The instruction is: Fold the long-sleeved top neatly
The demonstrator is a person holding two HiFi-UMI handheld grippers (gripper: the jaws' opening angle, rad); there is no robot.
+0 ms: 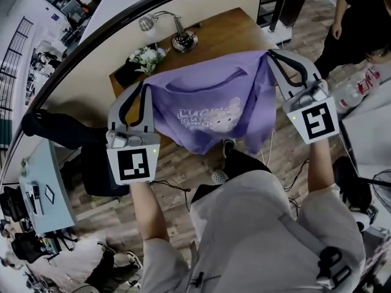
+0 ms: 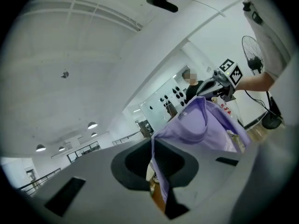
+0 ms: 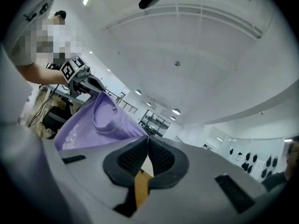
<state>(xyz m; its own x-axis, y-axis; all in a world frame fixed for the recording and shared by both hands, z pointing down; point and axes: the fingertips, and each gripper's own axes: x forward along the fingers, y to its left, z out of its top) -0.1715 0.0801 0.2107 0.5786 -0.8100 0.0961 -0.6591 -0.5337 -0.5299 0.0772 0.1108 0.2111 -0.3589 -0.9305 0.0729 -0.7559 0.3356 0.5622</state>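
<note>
We see that the purple top [image 1: 208,102] is soft cloth, not shiny, with a pale print on it. The left claw [image 1: 145,89] and the right claw [image 1: 270,55] are smooth grey plastic with a dull look. The right pads [image 3: 131,158] are black and rough, with tiny bumps. The left pads [image 2: 133,164] look dark, smooth and dull. Past the claws, the table [image 1: 232,29] is smooth brown wood, and the lamp [image 1: 183,41] on it is shiny metal. Under the claws, the floor [image 1: 177,170] shows wood planks.

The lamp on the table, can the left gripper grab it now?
Probably not: the left gripper is shut on the purple top, held up with the right gripper in front of the lamp.
</note>
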